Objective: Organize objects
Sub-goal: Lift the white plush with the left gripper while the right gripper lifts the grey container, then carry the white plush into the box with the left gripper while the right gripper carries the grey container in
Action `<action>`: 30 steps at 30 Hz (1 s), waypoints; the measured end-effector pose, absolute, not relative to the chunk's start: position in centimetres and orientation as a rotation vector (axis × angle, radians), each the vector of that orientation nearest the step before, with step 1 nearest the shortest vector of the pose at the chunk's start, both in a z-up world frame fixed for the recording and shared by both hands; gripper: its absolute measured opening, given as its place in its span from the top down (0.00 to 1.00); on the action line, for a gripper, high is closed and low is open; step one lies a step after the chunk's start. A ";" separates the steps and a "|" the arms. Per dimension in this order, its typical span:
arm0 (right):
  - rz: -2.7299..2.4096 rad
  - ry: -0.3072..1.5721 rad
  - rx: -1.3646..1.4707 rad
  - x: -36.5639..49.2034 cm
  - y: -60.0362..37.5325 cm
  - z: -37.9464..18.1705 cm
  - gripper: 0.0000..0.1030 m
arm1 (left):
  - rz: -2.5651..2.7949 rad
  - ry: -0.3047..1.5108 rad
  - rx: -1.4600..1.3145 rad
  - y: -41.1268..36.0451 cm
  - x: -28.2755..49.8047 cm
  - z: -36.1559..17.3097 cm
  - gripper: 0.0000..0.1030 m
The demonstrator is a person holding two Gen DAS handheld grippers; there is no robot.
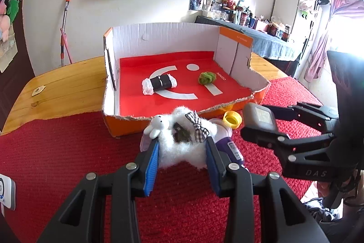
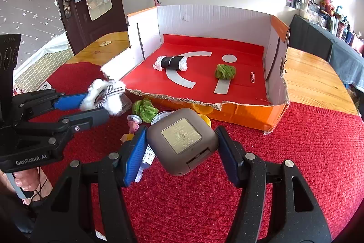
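I have both tools loaded over the red mat on the bench, just short of the cardboard box (image 1: 159,42): my left tool (image 1: 182,152) is pinching the fluffy white plush (image 1: 182,149), and my right tool (image 2: 182,145) is clamped on the grey rounded case (image 2: 182,140), its pads on opposite sides. My worry on the left is that the plush is soft and the pads bite only into its lower fluff; if it compresses further it could slide out and drop onto the clutter beneath, where a purple tube (image 1: 232,149), a tin (image 2: 159,116) and a yellow cap (image 1: 232,118) lie against the box's front wall. On the right, the case is smooth with curved flanks and sits tilted between the pads, so I judge a jolt could twist it loose. The box's front wall (image 2: 204,106) is torn and ragged, and a low carry could snag either load on it. Inside, a black-and-white roll (image 2: 171,62) and a green ball (image 2: 225,71) already lie on the red liner, so a careless drop could knock them about. My two tools are also close together; crossing paths could bump them.
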State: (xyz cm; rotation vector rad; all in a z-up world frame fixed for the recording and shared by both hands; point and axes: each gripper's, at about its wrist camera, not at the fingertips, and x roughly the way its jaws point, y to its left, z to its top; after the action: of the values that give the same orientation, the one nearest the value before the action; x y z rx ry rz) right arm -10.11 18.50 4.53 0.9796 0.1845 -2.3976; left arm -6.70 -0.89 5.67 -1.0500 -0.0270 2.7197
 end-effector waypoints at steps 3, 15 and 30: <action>-2.389 0.182 0.978 -10.2 18.4 4.7 0.43 | 2.717 -0.030 -1.039 -0.8 -7.1 6.0 0.61; -2.380 0.178 0.924 -11.3 18.2 6.9 0.43 | 2.714 -0.028 -1.022 -0.6 -9.4 7.5 0.61; -2.379 0.165 0.923 -14.1 18.5 8.3 0.43 | 2.676 -0.032 -1.081 -0.5 -13.4 8.1 0.61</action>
State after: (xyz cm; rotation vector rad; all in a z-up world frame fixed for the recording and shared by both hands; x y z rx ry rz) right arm -14.08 18.48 8.31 0.9229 0.1646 -2.3788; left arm -13.44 -0.48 8.13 -1.0806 -0.0323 2.6756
